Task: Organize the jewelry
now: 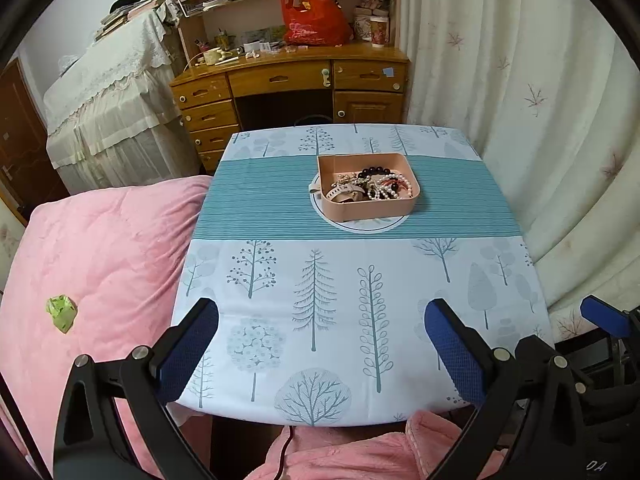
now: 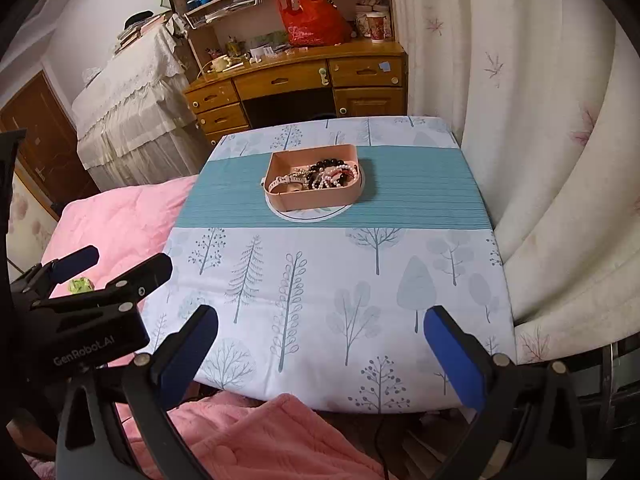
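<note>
A pink rectangular tray (image 1: 374, 212) (image 2: 308, 202) sits on a white round plate (image 1: 362, 226) (image 2: 308, 214) on the teal stripe of the table. In it lies a tangle of jewelry: a pearl string (image 1: 386, 192) (image 2: 334, 180), a dark bead bracelet (image 1: 374, 171) (image 2: 326, 164) and a pink watch strap (image 1: 342, 193) (image 2: 284, 181). My left gripper (image 1: 322, 312) is open and empty over the near table edge. My right gripper (image 2: 322, 320) is open and empty, also near the front edge. Both are far from the tray.
The table wears a tree-print cloth (image 1: 340, 300) (image 2: 320, 280). A pink quilt (image 1: 100, 260) with a green wrapper (image 1: 61, 312) lies to the left. Curtains (image 1: 540, 120) hang on the right. A cluttered wooden desk (image 1: 288, 80) stands behind.
</note>
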